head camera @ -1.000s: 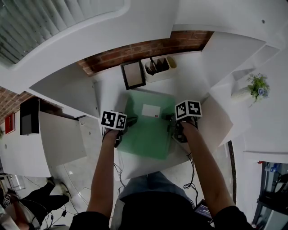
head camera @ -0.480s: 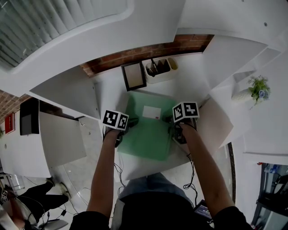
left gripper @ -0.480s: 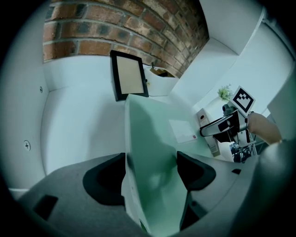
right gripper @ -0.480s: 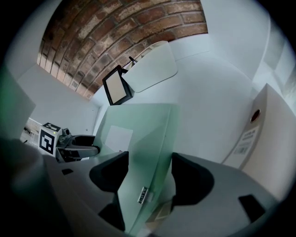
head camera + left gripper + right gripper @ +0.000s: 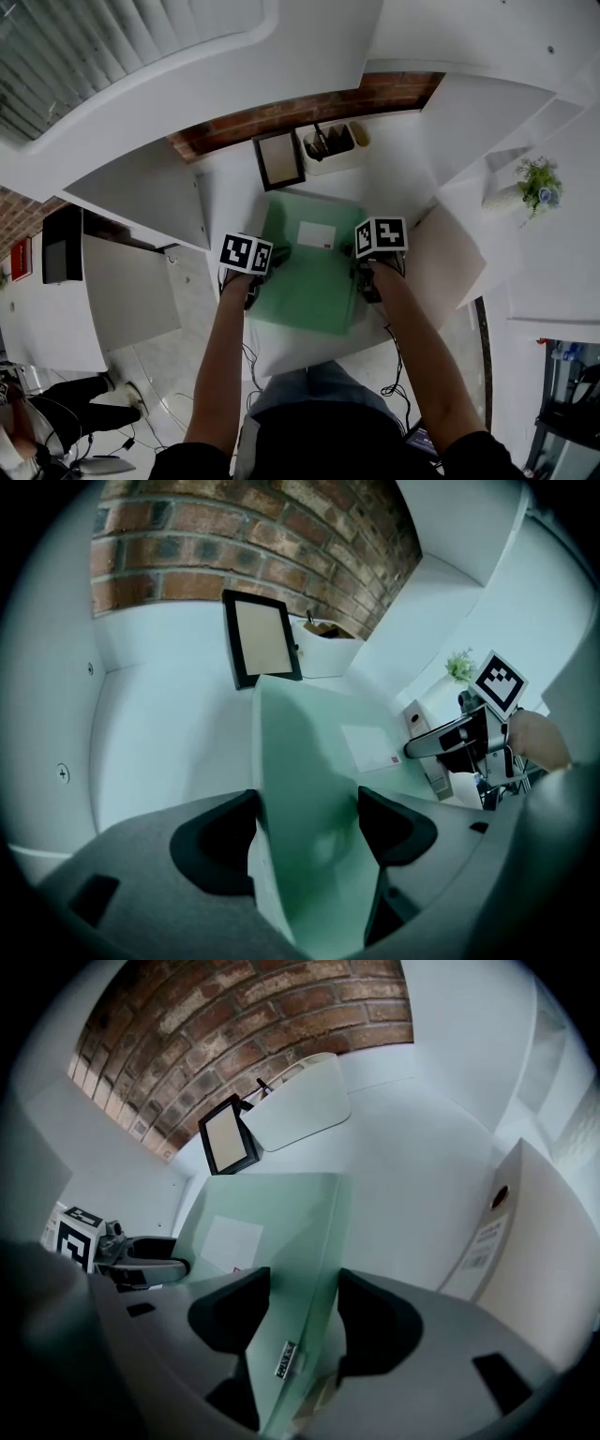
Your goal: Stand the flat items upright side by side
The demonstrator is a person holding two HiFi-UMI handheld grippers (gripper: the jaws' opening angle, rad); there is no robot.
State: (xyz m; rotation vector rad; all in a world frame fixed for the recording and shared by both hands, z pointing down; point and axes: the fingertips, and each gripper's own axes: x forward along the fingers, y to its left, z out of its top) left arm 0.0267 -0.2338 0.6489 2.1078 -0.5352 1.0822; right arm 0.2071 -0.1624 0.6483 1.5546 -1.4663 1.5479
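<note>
White bench [image 5: 225, 187] below a brick wall [image 5: 281, 108]; frame [image 5: 278, 159] and pen tray [image 5: 328, 150] at the back, box file [image 5: 506, 1241] standing on the right. Green folder [image 5: 314, 272] in the middle, label up, long axis running from the near edge toward the wall.

Left hand-held gripper [image 5: 305, 827] clamped on the left long edge, the cover rising between its pads. Right hand-held gripper [image 5: 302, 1312] straight across on the right long edge, jaws just closing, folder between them, pads seemingly meeting both faces.

One gripper per side, equally near. Probably calls for a two-sided lift next, tipping the folder up on a short edge. Likely spot beside the box file, on the right gripper's side.
</note>
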